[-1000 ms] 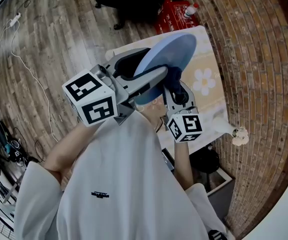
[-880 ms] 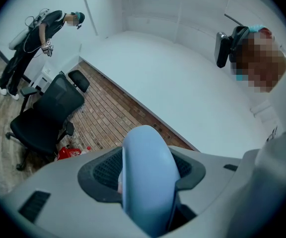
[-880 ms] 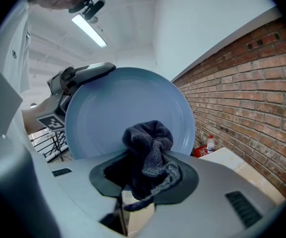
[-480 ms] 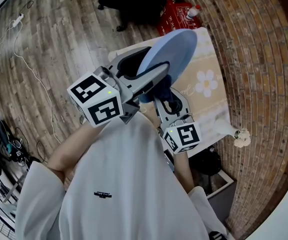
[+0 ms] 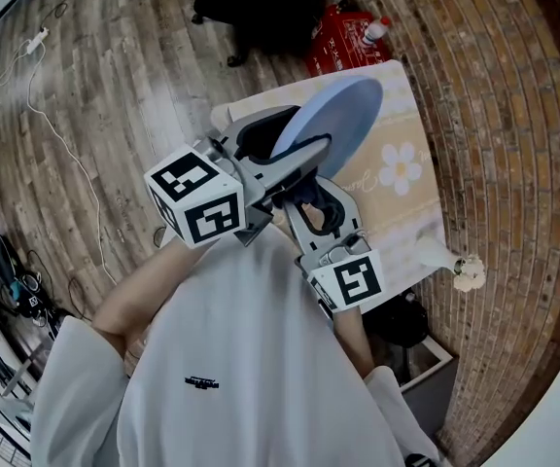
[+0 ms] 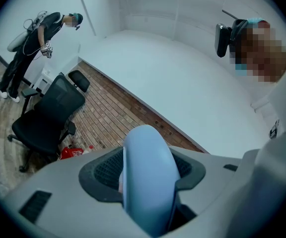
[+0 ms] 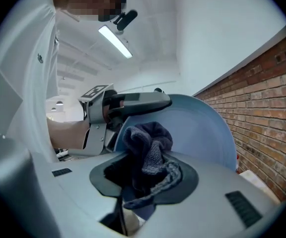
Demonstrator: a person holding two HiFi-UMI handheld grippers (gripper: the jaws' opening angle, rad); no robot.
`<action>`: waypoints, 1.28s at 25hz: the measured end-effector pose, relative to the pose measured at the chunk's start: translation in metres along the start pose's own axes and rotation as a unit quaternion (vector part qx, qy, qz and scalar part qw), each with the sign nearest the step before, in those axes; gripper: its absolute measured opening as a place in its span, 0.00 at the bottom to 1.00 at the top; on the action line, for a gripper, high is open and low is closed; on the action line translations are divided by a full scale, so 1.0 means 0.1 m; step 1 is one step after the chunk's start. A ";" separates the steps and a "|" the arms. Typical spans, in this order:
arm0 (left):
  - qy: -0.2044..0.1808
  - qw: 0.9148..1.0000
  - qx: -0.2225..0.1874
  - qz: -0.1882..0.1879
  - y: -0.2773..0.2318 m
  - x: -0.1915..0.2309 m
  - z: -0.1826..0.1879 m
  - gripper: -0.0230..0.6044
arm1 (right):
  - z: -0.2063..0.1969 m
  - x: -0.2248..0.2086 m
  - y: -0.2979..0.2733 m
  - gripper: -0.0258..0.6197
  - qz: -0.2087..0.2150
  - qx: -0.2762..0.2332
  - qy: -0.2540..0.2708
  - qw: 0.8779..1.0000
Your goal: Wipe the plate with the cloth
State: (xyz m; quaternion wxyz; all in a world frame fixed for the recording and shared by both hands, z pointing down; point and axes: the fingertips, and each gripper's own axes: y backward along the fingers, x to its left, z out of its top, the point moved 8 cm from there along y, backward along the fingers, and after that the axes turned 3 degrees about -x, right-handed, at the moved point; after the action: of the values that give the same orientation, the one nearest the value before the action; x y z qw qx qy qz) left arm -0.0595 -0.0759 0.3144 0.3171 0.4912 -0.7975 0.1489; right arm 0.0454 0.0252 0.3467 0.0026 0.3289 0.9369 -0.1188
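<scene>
Plain pale-blue round plate (image 5: pixel 333 115) is up on edge above the table, rim pinched betw. the L gripper (image 5: pixel 299 142) jaws, which are closed tight on it. R gripper (image 7: pixel 145 170) is clamped on a bunched dark-blue knit cloth (image 7: pixel 148 145) right in front of the plate's face, just under the L jaw that crosses it; can't tell if cloth touches. Beyond the tools: flower-print table cover (image 5: pixel 402 163), red pack (image 5: pixel 336 42), black office chair (image 6: pixel 51 115), brick floor (image 5: pixel 494 95).

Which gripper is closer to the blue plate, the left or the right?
Left. The left gripper is shut on the blue plate at its rim and holds it up. The right gripper, shut on the dark cloth, is just beside the plate's face.
</scene>
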 end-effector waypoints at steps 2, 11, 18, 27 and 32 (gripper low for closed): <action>0.000 1.000 0.007 -0.005 0.02 -0.02 -0.03 0.43 | 0.05 0.00 -0.01 0.26 -0.003 -0.010 0.003 1.000; 0.016 0.999 0.020 -0.020 0.05 -0.07 -0.13 0.43 | 0.20 -0.15 0.00 0.26 -0.041 -0.037 0.034 0.998; 0.039 0.999 0.020 -0.029 0.10 -0.10 -0.13 0.43 | 0.30 -0.30 -0.02 0.26 -0.069 -0.055 0.033 0.996; 0.035 0.998 0.025 -0.037 0.14 -0.19 -0.15 0.43 | 0.40 -0.56 0.02 0.26 -0.109 -0.069 0.032 0.991; 0.034 0.998 0.020 -0.038 0.14 -0.18 -0.12 0.43 | 0.34 -0.77 0.03 0.26 -0.141 -0.061 0.012 0.988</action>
State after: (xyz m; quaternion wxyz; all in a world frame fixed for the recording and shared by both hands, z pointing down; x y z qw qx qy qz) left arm -0.0616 -0.0499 0.3129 0.3394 0.5223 -0.7637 0.1695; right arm 0.1056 -0.0274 0.3192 -0.0052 0.1940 0.9794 -0.0564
